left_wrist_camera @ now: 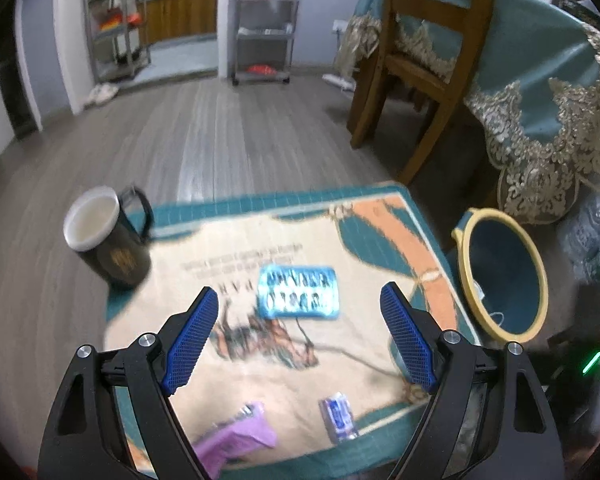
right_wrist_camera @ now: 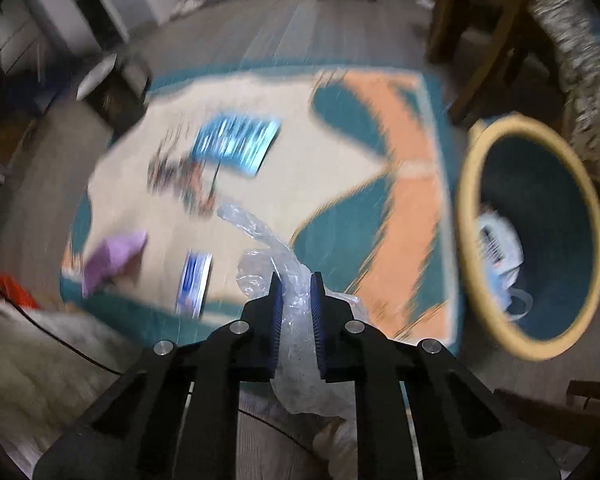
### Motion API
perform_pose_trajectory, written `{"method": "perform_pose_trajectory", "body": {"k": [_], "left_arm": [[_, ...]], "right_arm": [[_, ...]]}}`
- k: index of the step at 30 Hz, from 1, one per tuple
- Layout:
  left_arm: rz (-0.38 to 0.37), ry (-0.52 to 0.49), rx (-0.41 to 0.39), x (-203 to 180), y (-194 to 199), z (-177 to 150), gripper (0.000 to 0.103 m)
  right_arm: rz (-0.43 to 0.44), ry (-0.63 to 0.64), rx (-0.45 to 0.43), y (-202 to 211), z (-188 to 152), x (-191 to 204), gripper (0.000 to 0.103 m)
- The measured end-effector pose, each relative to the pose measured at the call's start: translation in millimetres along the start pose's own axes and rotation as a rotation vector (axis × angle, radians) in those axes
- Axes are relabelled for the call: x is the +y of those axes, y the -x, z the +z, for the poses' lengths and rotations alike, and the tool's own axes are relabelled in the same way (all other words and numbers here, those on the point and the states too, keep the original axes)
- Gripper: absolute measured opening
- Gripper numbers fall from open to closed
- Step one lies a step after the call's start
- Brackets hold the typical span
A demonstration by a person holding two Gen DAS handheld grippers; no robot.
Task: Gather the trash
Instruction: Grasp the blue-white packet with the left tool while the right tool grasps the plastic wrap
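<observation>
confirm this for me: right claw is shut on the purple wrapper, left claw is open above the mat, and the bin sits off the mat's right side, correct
Not quite. The right wrist view shows the right claw shut on a clear plastic bag; the purple wrapper lies on the mat. The rest holds: the left claw is open above the mat, and the bin sits off its right side.

Honestly not much to read here. The mat (left_wrist_camera: 284, 240) has lines of dark small print across its middle, upside down from the left camera, plus bigger letters under them, but it's all too blurred to make out. The blue packet (left_wrist_camera: 297, 293) lying on it has white lettering in two rows, also unreadable. The mug (left_wrist_camera: 108, 236) has a gold emblem on its side, no words I can pick out. The small blue wrapper (left_wrist_camera: 339, 420) has print too, smeared. The right camera is blurrier still.
</observation>
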State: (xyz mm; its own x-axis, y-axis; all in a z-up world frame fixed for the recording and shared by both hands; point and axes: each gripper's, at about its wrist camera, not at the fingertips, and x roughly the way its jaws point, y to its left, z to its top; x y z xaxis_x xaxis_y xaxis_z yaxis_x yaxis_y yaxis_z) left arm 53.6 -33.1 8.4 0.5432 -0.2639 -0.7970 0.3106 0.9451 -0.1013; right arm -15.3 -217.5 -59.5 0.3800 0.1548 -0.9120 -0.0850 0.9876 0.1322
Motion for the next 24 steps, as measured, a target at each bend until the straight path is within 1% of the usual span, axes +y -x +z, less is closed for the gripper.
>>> {"method": "perform_pose_trajectory", "body": {"k": [2,5,7,10,11,13,18,20,24], "left_arm": [[0.016,0.021,0.032,-3.4,-10.0,-12.2,0.084],[0.042,0.042,0.068,-12.0,-18.2,-30.1,0.083],[0.068,0.018,0.083,-22.1,-22.3,-42.9,0.081],[0.081,-0.027,0.123,-38.4,-32.3,-60.8,0.075],[0.084,-0.036,0.142,-43.7,-37.2,-68.0,0.075],[0.084,-0.038,0.182,-49.9,-47.2,-81.4,0.07],[0.101,-0.093,0.326,-64.5,-78.5,-116.3,0.061],[0.116,-0.104,0.367,-65.1,-87.5,-124.2,0.058],[0.107,-0.079,0.416,-59.0,-97.8,-130.9,0.05]], "right_arm": [[-0.022,-0.021,-0.065,18.6,16.6,-11.7,0.013],[-0.025,-0.043,-0.119,39.4,34.3,-27.4,0.013],[-0.021,-0.053,-0.143,53.1,45.9,-39.9,0.013],[-0.042,-0.043,-0.18,71.2,58.6,-57.4,0.013],[-0.049,-0.043,-0.192,74.6,58.8,-60.5,0.013],[-0.057,-0.052,-0.214,79.9,59.7,-71.3,0.013],[-0.007,-0.145,-0.195,71.3,53.3,-90.9,0.013],[-0.009,-0.131,-0.205,72.7,54.1,-89.3,0.013],[0.01,-0.125,-0.217,73.2,53.8,-85.6,0.013]]}}
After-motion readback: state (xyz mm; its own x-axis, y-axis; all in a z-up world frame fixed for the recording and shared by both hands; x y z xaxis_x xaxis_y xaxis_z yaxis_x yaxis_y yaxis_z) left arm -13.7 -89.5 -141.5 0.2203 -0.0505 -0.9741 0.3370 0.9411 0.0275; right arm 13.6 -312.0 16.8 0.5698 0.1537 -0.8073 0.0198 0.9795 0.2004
